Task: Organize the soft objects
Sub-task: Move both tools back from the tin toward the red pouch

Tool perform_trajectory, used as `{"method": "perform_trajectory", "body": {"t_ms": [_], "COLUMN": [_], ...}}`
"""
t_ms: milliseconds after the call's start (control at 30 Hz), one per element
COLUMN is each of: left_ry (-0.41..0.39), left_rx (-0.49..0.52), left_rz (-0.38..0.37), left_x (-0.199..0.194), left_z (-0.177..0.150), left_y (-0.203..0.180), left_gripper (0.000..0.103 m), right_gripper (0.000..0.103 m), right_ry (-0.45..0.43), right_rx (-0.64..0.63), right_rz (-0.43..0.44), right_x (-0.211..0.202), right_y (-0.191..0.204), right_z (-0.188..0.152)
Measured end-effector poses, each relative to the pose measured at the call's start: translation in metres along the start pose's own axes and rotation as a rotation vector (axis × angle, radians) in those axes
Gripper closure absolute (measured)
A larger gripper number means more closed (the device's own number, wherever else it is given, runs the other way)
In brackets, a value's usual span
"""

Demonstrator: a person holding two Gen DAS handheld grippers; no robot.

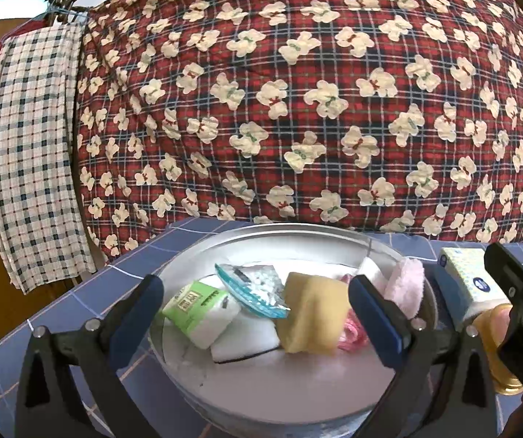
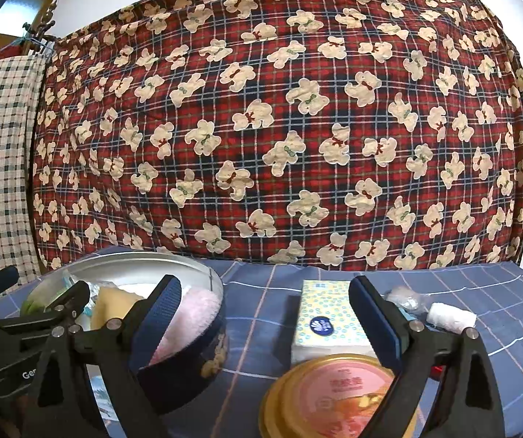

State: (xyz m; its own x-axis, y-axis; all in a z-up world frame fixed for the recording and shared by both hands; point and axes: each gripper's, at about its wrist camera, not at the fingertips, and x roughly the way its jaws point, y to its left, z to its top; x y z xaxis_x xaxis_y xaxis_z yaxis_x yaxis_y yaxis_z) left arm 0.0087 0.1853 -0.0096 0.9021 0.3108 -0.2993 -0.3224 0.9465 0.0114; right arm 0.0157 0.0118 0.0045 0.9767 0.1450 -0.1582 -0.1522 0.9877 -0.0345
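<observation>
Blue checked tablecloth (image 2: 462, 292), round tin (image 2: 188, 368), tissue pack (image 2: 329, 319), gold-rimmed lid (image 2: 334, 398)

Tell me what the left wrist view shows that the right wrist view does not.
Only the left wrist view: the green-labelled white pack and blue-edged packet inside the tin. Only the right wrist view: the white roll and crumpled clear wrap on the blue cloth. Both: the round tin, yellow sponge, tissue pack, both grippers open.

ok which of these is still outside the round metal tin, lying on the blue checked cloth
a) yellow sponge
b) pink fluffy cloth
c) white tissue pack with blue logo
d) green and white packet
c: the white tissue pack lies on the blue checked cloth beside the round metal tin; the other three sit inside the tin.
</observation>
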Motion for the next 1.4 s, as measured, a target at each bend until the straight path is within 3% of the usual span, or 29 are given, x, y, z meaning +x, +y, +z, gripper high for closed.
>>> {"method": "perform_trajectory", "body": {"t_ms": [733,1400], "left_ry": [-0.014,-0.005], "left_rx": [0.11,0.16], "left_rz": [-0.067,-0.165], "left_x": [-0.027,-0.048], "left_z": [-0.006,-0.012], "left_y": [-0.071,-0.13], "left_gripper": [0.001,0.001], "right_gripper": [0.008,0.008], "right_ry": [-0.003,0.026], "right_rx": [-0.011,0.034], "right_rz": [-0.067,-0.211], "right_x": [-0.019,-0.024], "right_y": [-0.074,-0.164], "right_z": [-0.005,-0.008]}}
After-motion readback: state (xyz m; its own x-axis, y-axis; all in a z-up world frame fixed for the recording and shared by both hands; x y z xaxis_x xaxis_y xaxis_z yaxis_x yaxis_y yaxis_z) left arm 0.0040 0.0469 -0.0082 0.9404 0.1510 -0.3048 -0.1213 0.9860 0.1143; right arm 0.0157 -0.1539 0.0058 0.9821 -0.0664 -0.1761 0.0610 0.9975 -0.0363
